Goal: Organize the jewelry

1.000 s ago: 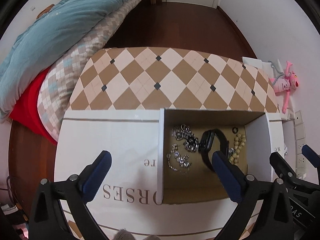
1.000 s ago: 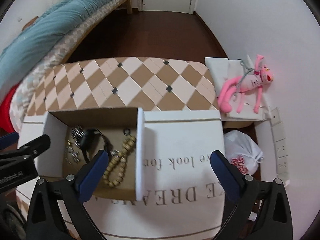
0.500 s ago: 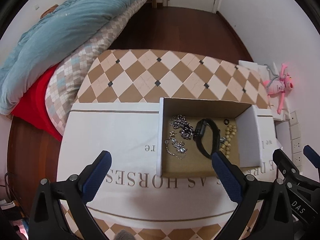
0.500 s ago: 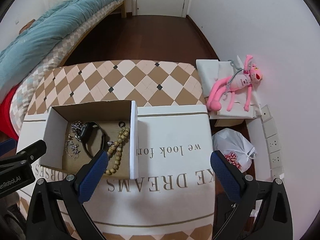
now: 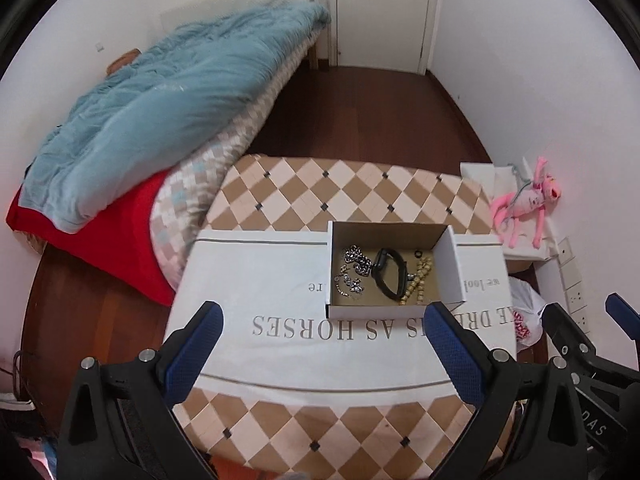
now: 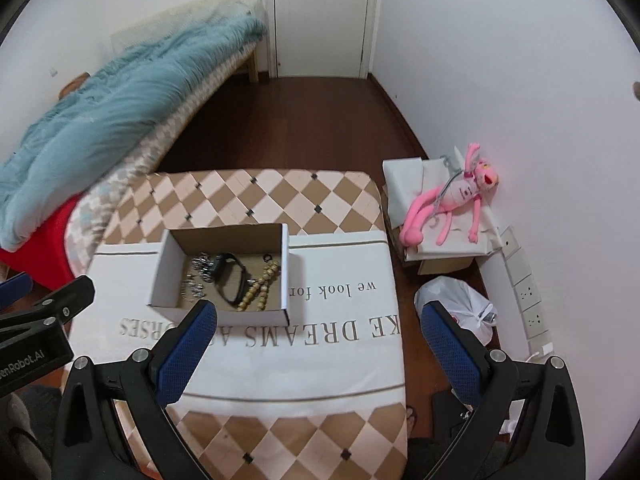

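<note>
Left gripper: nearest in its own view, jaws spread wide, blue pads holding nothing and touching nothing; it hangs above the near side of the cloth, on the near side of the box.
Right gripper: also spread wide and empty, above the cloth, on the near and right side of the box.
Cloth: white with grey lettering, spread flat across the table; the box sits on it.
Table: checked brown and cream top, showing past the cloth on the near and far sides of the box.
Box: open white cardboard box with a brown inside, all the jewelry in it.
Chain: silver links heaped at the left end of the box.
Watch: black band lying in the middle of the box, between chain and beads.
Beads: tan strand at the right end of the box, beside the watch.
Ring: small dark ring at the box's far right corner.
Bag: white plastic, on the floor right of the box.
Toy: pink plush, right of and beyond the box, by the wall.
Bed: teal quilt, left of and beyond the box.
</note>
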`<state>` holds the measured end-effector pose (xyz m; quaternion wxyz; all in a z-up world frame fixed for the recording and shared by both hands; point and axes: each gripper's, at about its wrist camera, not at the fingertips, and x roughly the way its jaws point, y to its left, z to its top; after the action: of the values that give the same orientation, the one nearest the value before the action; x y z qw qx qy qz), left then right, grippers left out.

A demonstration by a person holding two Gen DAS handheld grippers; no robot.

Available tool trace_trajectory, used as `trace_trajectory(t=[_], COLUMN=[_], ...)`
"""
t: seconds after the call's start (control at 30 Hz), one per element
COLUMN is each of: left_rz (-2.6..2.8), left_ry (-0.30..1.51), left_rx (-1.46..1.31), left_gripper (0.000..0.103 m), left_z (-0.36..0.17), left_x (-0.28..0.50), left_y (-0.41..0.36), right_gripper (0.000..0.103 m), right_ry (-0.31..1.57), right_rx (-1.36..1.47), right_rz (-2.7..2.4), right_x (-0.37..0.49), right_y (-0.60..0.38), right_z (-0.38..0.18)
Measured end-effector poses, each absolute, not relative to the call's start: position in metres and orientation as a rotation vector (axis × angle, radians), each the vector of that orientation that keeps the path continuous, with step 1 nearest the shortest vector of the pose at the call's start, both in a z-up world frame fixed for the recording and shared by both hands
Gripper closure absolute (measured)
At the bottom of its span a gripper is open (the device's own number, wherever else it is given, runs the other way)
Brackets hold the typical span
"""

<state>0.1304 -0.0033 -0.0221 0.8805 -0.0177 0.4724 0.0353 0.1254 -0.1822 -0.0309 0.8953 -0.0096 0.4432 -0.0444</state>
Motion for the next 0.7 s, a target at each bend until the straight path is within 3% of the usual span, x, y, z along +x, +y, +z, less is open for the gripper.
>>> trace_trajectory(t=[0.3,0.7], left_rz=[0.068,0.045], left_ry=[0.861,0.84], left_rx=[-0.048,-0.049], left_gripper=[0.0,0.0], left_z=[0.035,0.063], left_x=[0.072,0.033], left_y=[0.002,0.007], right_gripper=[0.0,0.0], right_ry=[0.792,0.721], right_rx=[-0.01,-0.022], right_rz=[-0.099,-0.075], right_x=[0.066,0.015], right_y=[-0.179,-0.169], right_z=[0.036,0.081])
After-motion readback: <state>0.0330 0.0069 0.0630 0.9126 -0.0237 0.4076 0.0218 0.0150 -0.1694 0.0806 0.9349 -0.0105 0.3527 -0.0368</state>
